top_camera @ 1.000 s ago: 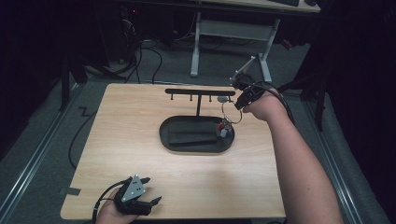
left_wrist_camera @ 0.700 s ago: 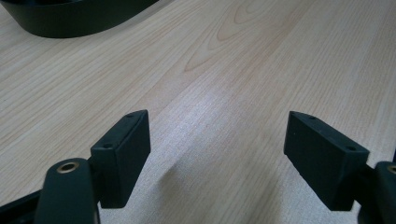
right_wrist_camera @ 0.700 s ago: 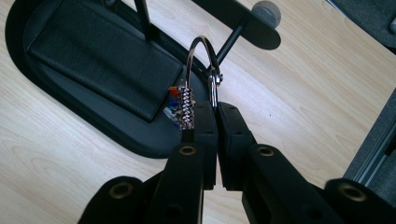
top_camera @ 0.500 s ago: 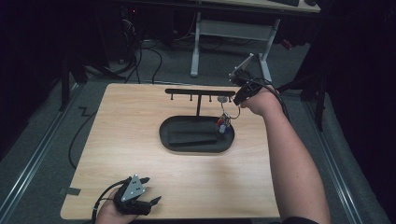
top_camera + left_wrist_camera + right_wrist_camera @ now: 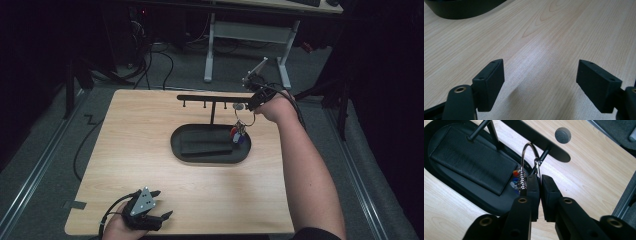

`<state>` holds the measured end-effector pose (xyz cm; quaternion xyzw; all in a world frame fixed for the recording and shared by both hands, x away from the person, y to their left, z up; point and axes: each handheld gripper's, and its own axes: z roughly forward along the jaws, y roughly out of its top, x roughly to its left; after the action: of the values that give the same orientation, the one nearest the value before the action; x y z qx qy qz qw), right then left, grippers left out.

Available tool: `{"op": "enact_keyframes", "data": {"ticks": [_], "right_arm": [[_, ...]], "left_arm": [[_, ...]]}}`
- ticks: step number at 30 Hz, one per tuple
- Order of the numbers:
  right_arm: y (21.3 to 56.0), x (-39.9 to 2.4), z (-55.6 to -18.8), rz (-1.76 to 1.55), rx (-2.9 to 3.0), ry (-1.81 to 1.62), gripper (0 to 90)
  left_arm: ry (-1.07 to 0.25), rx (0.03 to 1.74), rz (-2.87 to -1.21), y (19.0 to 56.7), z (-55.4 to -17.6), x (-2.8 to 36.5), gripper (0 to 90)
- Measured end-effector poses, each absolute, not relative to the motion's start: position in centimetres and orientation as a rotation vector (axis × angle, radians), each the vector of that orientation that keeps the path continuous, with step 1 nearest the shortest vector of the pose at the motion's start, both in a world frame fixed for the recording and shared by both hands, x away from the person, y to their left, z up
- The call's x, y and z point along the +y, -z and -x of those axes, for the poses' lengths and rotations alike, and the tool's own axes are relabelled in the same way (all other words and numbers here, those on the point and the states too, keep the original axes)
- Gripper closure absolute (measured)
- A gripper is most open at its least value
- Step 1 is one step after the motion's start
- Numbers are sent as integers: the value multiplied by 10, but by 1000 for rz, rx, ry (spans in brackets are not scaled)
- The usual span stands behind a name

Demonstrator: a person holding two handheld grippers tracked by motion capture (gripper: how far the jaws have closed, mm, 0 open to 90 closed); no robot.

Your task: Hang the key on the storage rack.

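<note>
Up at the far right of the wooden counter (image 5: 150, 150), the right tongs (image 5: 539, 183) are nearly closed, pinching a thin metal ring of a key bunch (image 5: 239, 134) between their two black pads, and the jaws have just been easing apart slightly. That bunch, a wire loop with a screw barrel and small red and blue tags, hangs beside the right end of a black hook rack (image 5: 212, 98), a flat bar with pegs on a slim post. From the right gripper view the wire loop (image 5: 529, 155) arches up against one of the pegs under the bar, though whether it is fully hooked over that peg cannot be told. The post rises from a black oval tray (image 5: 210, 156), where a dark leather wallet (image 5: 474, 160) lies flat. Near the counter's front left edge, the left tongs (image 5: 540, 85) rest wide open and hold nothing, with bare wood between them. Judging from this, the step in hand is hanging the keys on the rack. Next would likely come seating the loop on the peg, then letting go and backing the tongs away without snagging the ring.
</note>
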<state>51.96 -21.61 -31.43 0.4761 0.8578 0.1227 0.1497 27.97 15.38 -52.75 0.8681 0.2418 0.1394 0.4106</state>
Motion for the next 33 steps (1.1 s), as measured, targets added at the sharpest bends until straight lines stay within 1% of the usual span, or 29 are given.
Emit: {"op": "enact_keyframes", "data": {"ticks": [3, 8, 10, 11, 17, 22, 25, 33], "right_arm": [[313, -216, -520, -1361, 2432, -365, 766], [310, -215, -517, -1371, 2416, -381, 730], [310, -214, -514, -1367, 2420, -375, 678], [310, -214, -514, -1367, 2420, -375, 678], [310, -210, -508, -1392, 2403, -416, 517], [311, -212, -501, -1419, 2379, -441, 402], [312, -213, -496, -1417, 2359, -460, 315], [321, -221, -483, -1437, 2327, -559, 256]], "left_arm": [[-349, 608, -2188, 527, -280, 154, 232], [-351, 608, -2186, 528, -280, 153, 232], [-350, 608, -2186, 528, -280, 153, 232], [-350, 608, -2185, 527, -280, 153, 232], [-350, 601, -2188, 528, -280, 152, 232], [-348, 593, -2197, 527, -279, 151, 232], [-347, 592, -2200, 527, -279, 150, 232], [-342, 590, -2205, 528, -279, 150, 231]]}}
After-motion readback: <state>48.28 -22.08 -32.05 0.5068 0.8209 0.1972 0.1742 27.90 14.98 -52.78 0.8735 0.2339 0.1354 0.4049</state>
